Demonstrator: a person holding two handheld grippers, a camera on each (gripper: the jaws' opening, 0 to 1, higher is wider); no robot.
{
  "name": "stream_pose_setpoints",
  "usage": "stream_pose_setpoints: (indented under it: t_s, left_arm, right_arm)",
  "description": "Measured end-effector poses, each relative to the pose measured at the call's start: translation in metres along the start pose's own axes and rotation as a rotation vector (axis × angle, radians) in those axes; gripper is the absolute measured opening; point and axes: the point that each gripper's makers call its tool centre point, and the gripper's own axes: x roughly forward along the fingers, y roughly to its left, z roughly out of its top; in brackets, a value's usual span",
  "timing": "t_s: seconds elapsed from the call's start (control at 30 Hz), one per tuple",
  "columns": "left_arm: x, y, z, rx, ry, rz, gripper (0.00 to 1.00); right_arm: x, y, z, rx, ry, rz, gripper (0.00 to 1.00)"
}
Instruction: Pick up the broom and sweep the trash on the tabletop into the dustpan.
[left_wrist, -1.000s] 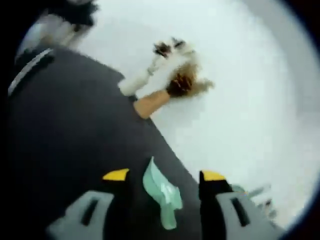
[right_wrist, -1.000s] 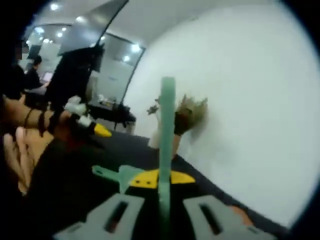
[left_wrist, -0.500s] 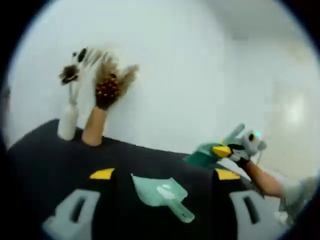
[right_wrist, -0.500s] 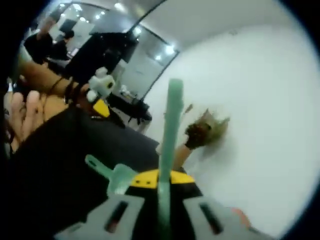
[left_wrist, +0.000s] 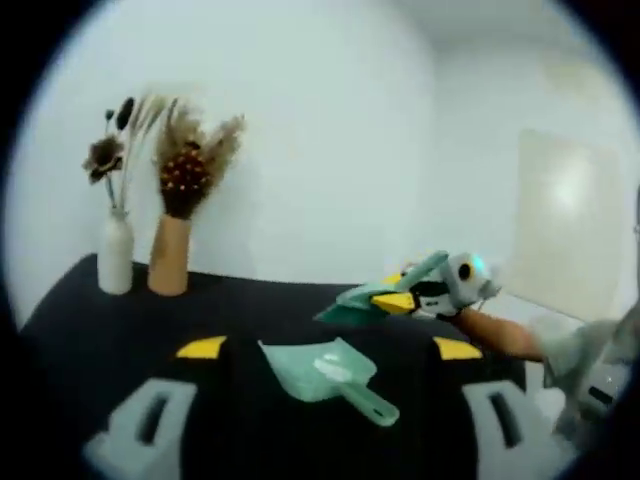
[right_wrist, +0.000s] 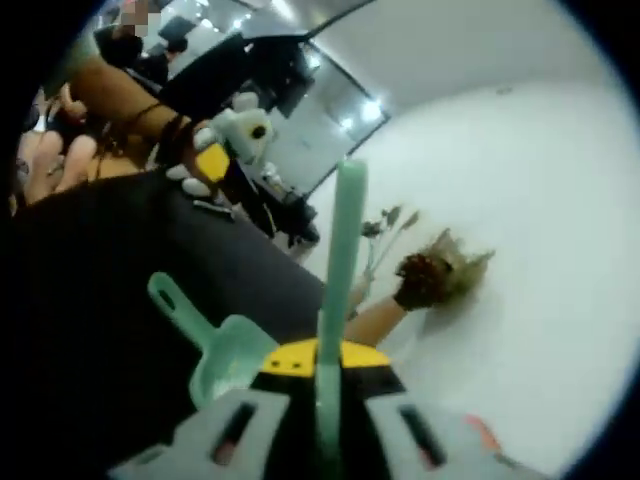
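White walls stand behind a black surface (left_wrist: 120, 320) that carries the task's things. On it, in the left gripper view, a pale green plastic dustpan (left_wrist: 318, 372) lies flat between the left gripper's (left_wrist: 320, 352) two yellow-tipped jaws, which are spread wide with nothing between them; the dustpan's handle points toward the camera and to the right. At the far left edge of the surface stand a white bottle vase with dried stems (left_wrist: 115, 258) and, just beside it, a tan vase with dried brown flowers and feathery grass (left_wrist: 169, 262), both upright against the wall. From the right side of that view the right gripper (left_wrist: 400, 300) comes in, held by a person's hand, pinching a green broom (left_wrist: 375, 292) over the surface. In the right gripper view the broom's long green handle (right_wrist: 338, 300) rises straight up from between the jaws, which are pressed onto it. The dustpan (right_wrist: 220, 350) lies to the left of them, and the left gripper (right_wrist: 225, 150) hangs above the surface farther back.
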Motion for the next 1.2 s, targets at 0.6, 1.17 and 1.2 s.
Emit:
stream_pose_setpoints:
  t_s: [0.6, 1.17, 1.2]
  left_arm:
    - [-0.005, 0.011, -0.005, 0.064, 0.09, 0.018, 0.86]
    - [-0.009, 0.016, -0.004, 0.018, 0.047, 0.033, 0.83]
    - [-0.009, 0.017, -0.004, 0.017, 0.046, 0.034, 0.83]
  right_arm:
    - [0.05, 0.041, -0.031, -0.102, -0.007, 0.024, 0.05]
    - [0.041, 0.068, -0.016, 0.042, 0.022, 0.245, 0.23]
    - [0.041, 0.068, -0.013, 0.038, 0.02, 0.245, 0.23]
